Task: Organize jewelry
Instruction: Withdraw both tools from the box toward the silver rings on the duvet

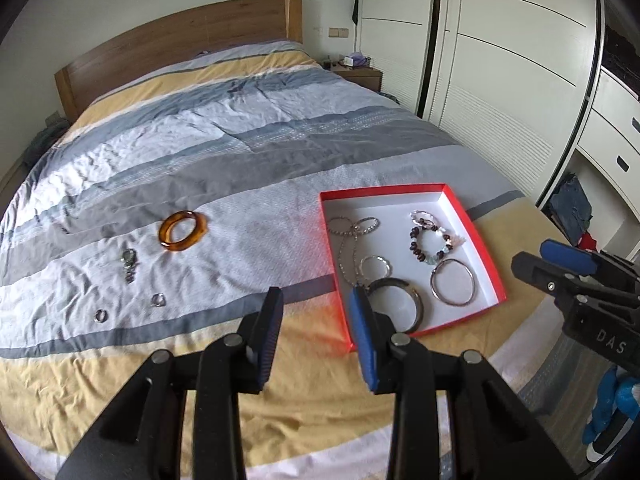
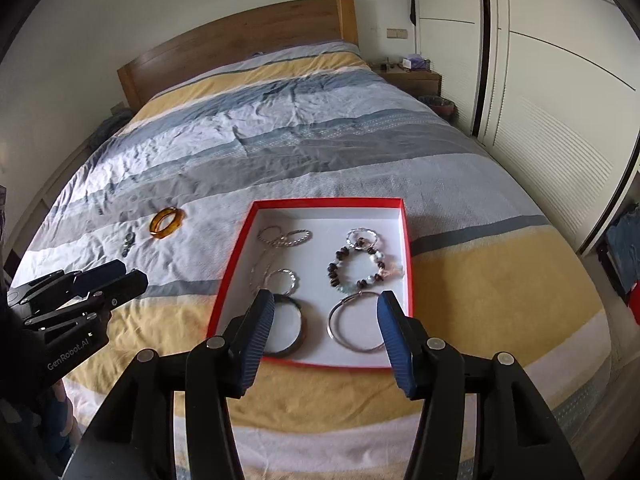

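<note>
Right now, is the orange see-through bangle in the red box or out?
Out. The amber translucent bangle lies on the striped bedspread, left of the red cardboard box.

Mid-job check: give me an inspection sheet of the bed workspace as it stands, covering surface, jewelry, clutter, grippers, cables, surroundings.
Surface: striped bedspread, wrinkled, covering the bed.
Job's things: red box holds several bangles, a beaded bracelet and a chain. Still on the bedspread: amber bangle, metal clasp piece, two small rings.
Clutter: nothing seen on the bed.
Grippers: left gripper open, empty; right gripper open, empty, above the box's near edge.
Cables: nothing seen.
Surroundings: wooden headboard, nightstand with small items, white wardrobe, clothes on the floor at right.
</note>
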`<state>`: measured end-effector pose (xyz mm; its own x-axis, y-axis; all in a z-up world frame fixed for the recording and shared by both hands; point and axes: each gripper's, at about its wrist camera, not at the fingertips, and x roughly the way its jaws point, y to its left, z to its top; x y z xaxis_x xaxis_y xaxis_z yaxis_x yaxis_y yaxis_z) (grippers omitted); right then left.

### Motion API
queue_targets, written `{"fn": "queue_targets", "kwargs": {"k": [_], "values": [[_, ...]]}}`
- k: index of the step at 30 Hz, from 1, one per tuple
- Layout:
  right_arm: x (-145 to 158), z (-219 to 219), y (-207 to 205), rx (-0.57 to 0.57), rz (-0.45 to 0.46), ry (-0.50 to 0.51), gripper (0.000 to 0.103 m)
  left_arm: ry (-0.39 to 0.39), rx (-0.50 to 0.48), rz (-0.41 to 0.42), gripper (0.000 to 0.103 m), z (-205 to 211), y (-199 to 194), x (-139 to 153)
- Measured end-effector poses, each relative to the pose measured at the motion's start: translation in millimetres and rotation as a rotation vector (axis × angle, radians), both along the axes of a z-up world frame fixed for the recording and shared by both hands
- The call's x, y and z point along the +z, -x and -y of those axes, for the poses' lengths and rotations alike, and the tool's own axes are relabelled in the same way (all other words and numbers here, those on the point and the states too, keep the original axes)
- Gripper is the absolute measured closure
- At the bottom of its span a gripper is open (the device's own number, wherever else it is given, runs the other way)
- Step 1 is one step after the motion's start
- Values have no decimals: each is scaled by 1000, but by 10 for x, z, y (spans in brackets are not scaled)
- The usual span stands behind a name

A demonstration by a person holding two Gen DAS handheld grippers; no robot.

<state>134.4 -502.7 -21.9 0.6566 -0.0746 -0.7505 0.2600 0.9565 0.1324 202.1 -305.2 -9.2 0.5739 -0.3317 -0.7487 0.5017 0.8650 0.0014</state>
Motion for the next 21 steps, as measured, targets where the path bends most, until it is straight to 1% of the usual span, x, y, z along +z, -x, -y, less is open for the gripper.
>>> {"fn": "queue_targets", "kwargs": {"k": [4, 7, 8, 9, 11, 14, 21], "values": [[189, -281, 338, 29, 33, 6, 45, -2, 42, 37, 70, -255, 299, 159], [320, -465, 530, 44, 60, 7, 44, -10, 63, 82, 70, -421, 532, 277], [363, -524, 593, 49, 69, 6, 44, -12, 67, 97, 67, -474, 606, 316], [396, -576, 640, 53, 76, 7, 43, -12, 72, 107, 62, -521, 667, 347], [457, -684, 738, 65, 88, 11, 42, -10, 82, 131, 57, -623, 791, 401], [517, -826, 864, 80, 101, 19, 41, -7, 87, 157, 57, -741, 935, 468], [594, -1042, 1033, 99, 109, 33, 41, 20, 114, 171, 57, -1035, 1112, 561]]}}
